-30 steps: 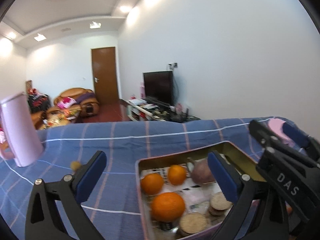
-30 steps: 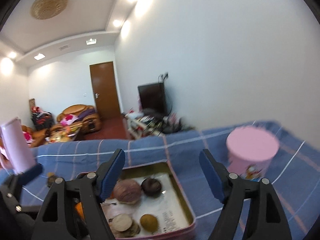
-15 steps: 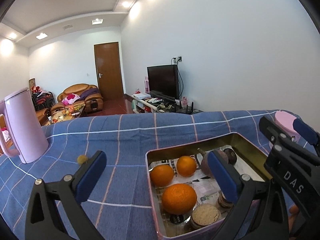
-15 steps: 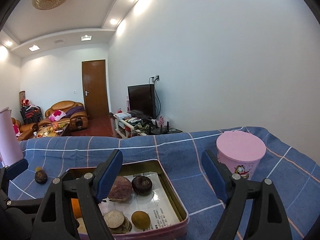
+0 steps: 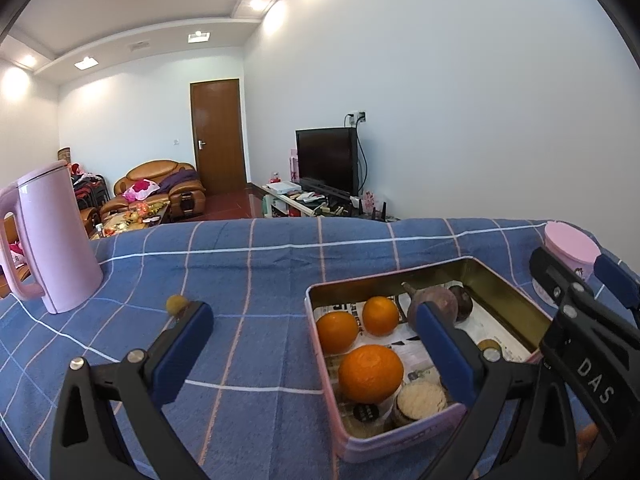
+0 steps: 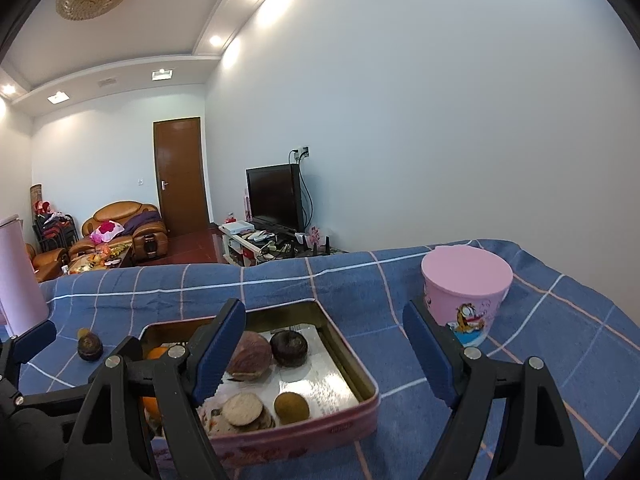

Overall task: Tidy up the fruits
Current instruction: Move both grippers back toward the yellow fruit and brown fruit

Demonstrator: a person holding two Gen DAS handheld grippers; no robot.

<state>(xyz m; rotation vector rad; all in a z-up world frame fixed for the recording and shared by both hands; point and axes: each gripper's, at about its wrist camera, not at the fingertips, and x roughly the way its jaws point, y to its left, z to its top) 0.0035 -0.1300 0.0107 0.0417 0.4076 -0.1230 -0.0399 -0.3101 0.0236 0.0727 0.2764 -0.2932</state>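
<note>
Both views have steadied above the tin (image 5: 504,280); left gripper (image 5: 312,344) and right gripper (image 6: 324,344) gape empty, so no fruit is yet picked.

Pink kettle (image 6: 18,276) cut by the left edge in the right wrist view, only one side visible. Oranges (image 6: 154,364) almost fully hidden there behind the right gripper (image 6: 324,344) finger. Purple fruit (image 5: 434,306) in the tin (image 5: 400,446) partly covered by the left gripper (image 5: 312,344) finger in the left wrist view. Pink tub (image 5: 570,246) half hidden behind the other gripper there. Print on the paper inside the tin too small to read. Small yellow fruit (image 5: 176,304) on the cloth, kind not clear
</note>
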